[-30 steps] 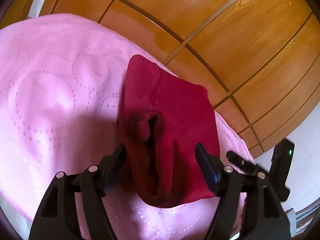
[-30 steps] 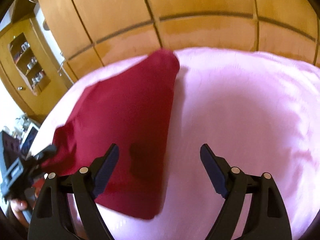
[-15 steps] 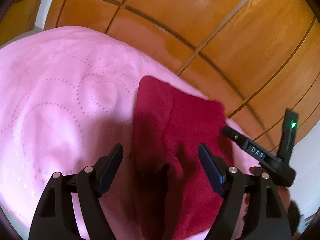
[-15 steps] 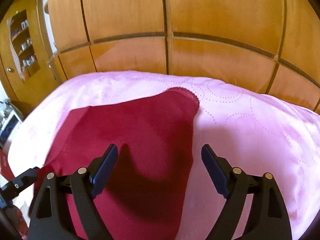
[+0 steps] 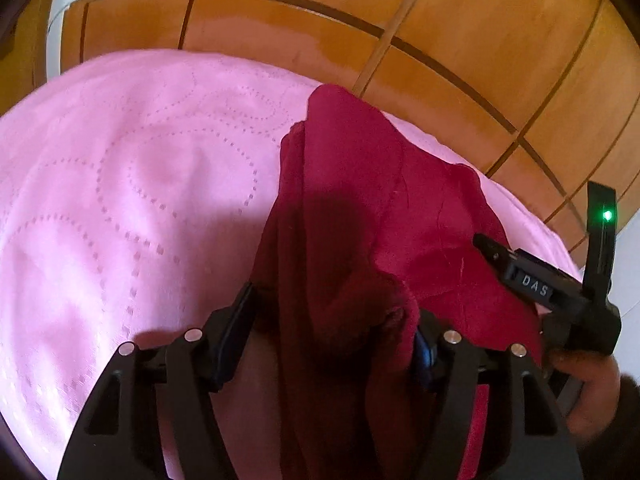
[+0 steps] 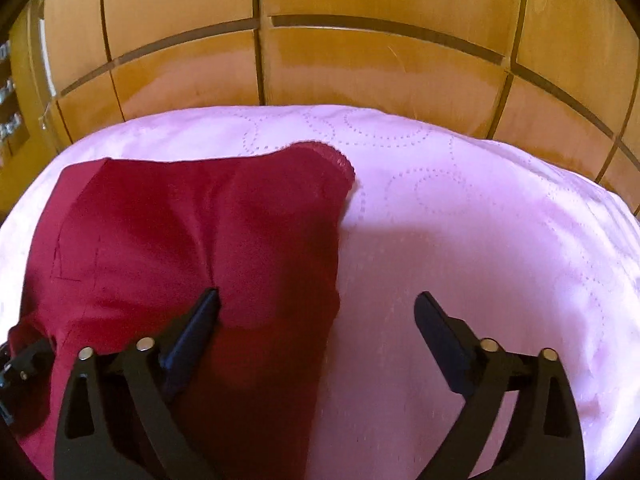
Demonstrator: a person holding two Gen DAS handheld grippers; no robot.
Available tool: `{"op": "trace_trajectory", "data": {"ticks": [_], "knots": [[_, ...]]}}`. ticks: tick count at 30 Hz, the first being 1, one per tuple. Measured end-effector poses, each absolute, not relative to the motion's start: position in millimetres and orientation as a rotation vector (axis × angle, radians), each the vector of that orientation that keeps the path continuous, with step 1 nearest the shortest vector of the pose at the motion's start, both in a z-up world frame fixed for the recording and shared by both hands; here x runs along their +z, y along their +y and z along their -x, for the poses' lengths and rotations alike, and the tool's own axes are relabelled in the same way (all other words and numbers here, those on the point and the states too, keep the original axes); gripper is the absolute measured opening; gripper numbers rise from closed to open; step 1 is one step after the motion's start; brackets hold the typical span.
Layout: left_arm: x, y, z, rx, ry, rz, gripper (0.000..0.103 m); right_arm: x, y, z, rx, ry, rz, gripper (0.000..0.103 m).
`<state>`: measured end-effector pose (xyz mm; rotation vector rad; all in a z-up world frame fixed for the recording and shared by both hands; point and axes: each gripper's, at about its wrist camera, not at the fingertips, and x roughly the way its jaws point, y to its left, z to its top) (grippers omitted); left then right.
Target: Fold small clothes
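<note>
A dark red garment lies on a pink quilted blanket, partly bunched at its near end. My left gripper straddles that raised bunch. Its jaws are closing, with the cloth between them and touching the right finger. In the right wrist view the garment lies spread flat, a stitched hem at its far corner. My right gripper hovers over the garment's right edge, jaws opening wide, left finger above cloth, right finger above bare blanket. One of the right gripper's fingers reaches over the garment.
Glossy wooden panels stand just behind the blanket's far edge and fill the top of the right wrist view as well. A person's hand holds the right gripper. A black part of the left gripper shows at the lower left.
The garment went from hanging bunched and blurred to lying spread on the blanket. Both grippers came lower and closer over it. The right jaws widened and the left jaws narrowed a little.
</note>
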<state>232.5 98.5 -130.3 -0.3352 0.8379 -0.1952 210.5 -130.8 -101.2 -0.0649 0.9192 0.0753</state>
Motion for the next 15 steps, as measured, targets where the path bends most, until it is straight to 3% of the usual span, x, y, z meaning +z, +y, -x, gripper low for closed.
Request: {"op": "trace_trajectory", "data": {"ticks": [5, 7, 15], "knots": [[-121.2, 105.5, -221.7, -0.195, 0.826, 0.399, 0.066, -97.2, -141.5, -209.1, 0.126, 0.921, -0.025, 0.096], [-116.3, 111.7, -214.1, -0.189, 0.814, 0.446, 0.073, -92.9, -147.5, -211.0, 0.131, 0.932, -0.045, 0.096], [-66.1, 109.9, -205.3, -0.160, 0.688, 0.387, 0.079, -75.9, -146.5, -195.4, 0.121, 0.939, -0.039, 0.096]]}}
